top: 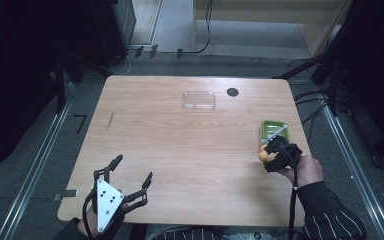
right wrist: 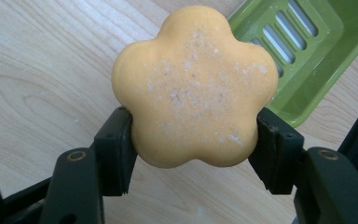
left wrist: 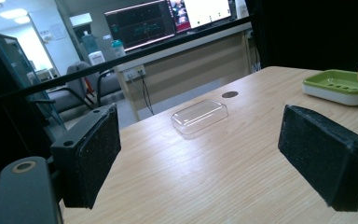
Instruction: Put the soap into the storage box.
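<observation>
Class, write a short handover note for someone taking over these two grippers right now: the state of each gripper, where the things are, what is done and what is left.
Right gripper: shut on the orange flower-shaped soap, held at the table's right edge, just short of the green soap dish.
Left gripper: open, holding nothing, near the table's front left corner.
Clear plastic lid: lies alone at the far middle of the table.
Done: soap is gripped.
Left, probably: set the soap in the dish, then perhaps fetch the lid with the left gripper.
</observation>
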